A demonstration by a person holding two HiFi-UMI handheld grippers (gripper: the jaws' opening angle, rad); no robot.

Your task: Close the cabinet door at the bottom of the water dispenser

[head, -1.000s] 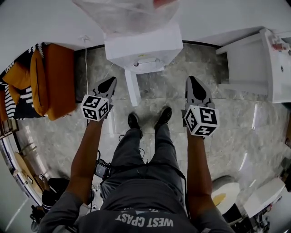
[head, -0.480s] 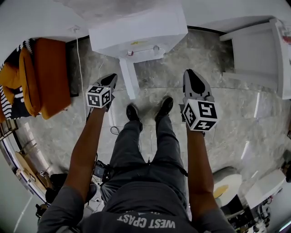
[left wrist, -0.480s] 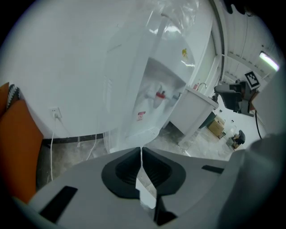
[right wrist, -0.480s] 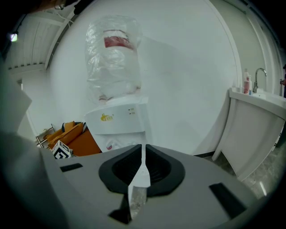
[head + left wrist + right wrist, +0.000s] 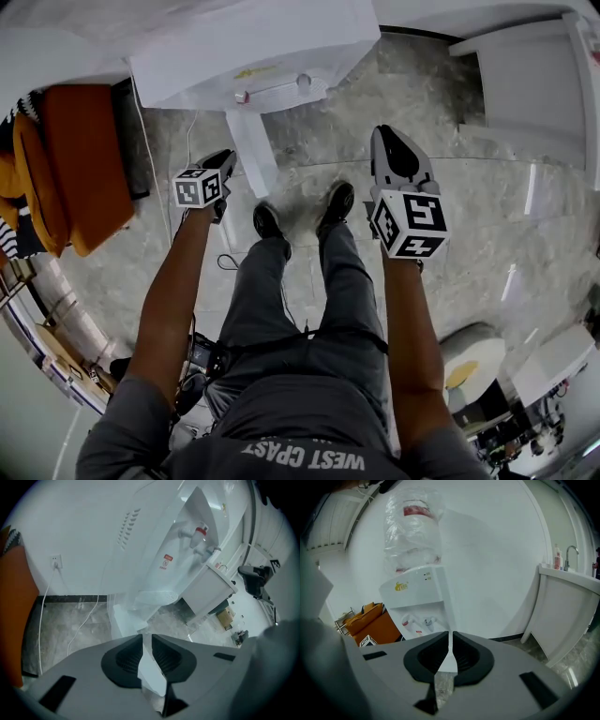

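Note:
The white water dispenser (image 5: 253, 47) stands against the wall, seen from above in the head view. Its bottom cabinet door (image 5: 251, 155) stands open and shows edge-on, swung out toward me. My left gripper (image 5: 225, 159) hangs low just left of the door's outer edge, not touching it. Its jaws have just been opening and stand slightly apart with nothing between them. In the left gripper view (image 5: 146, 637) the door panel (image 5: 123, 616) lies just ahead, below the taps (image 5: 199, 534). My right gripper (image 5: 382, 133) is shut and empty, to the right of the dispenser (image 5: 419, 592).
An orange sofa (image 5: 80, 159) stands to the left and a power cord (image 5: 141, 122) runs down the wall beside it. A white counter (image 5: 534, 94) stands at the right. The person's shoes (image 5: 267, 220) are just in front of the open door.
Both grippers have sunk toward the floor, the left one further. The left gripper now lies beside the door's outer edge.

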